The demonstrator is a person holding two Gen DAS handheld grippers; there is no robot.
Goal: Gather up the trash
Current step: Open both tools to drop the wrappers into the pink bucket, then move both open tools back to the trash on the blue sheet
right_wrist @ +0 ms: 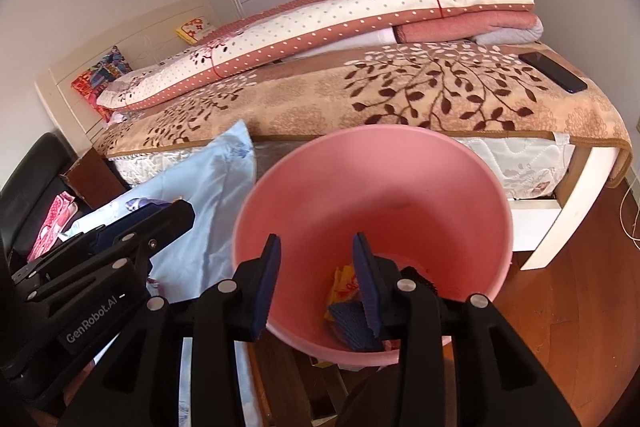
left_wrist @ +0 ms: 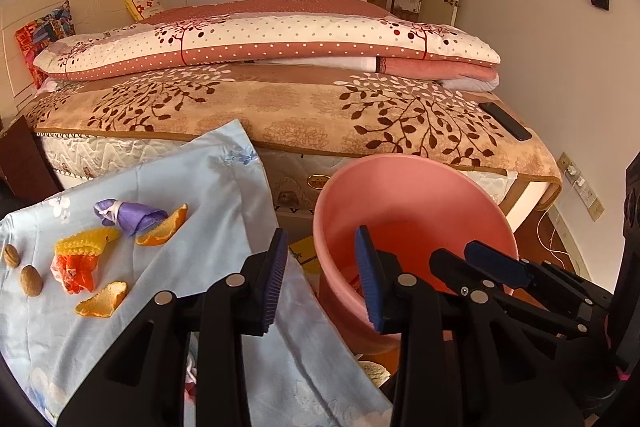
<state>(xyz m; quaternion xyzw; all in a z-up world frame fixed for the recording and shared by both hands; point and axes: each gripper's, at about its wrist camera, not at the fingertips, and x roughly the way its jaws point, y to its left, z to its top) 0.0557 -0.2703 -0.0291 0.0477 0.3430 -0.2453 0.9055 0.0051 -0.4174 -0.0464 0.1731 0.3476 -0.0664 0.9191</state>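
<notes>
A pink bin (left_wrist: 420,195) (right_wrist: 372,187) stands beside a table draped in a light blue cloth (left_wrist: 192,187). My left gripper (left_wrist: 322,279) is open and empty, at the bin's left rim by the cloth's edge. My right gripper (right_wrist: 316,287) is open and empty over the bin's mouth, and shows from the side (left_wrist: 496,265) in the left wrist view. Inside the bin lie a yellow wrapper (right_wrist: 344,283) and a dark blue piece (right_wrist: 352,323). On the cloth lie a purple wrapper (left_wrist: 132,215), two orange peels (left_wrist: 164,231), a yellow knitted scrap (left_wrist: 86,243), an orange-red wrapper (left_wrist: 76,273) and two walnuts (left_wrist: 31,279).
A bed with a brown leaf-pattern blanket (left_wrist: 280,107) and a folded quilt (left_wrist: 260,39) runs behind the bin. A black phone (left_wrist: 506,121) lies near the bed's right corner. Wooden floor (right_wrist: 580,307) and a white cable lie to the right; a black chair (right_wrist: 36,171) stands at the left.
</notes>
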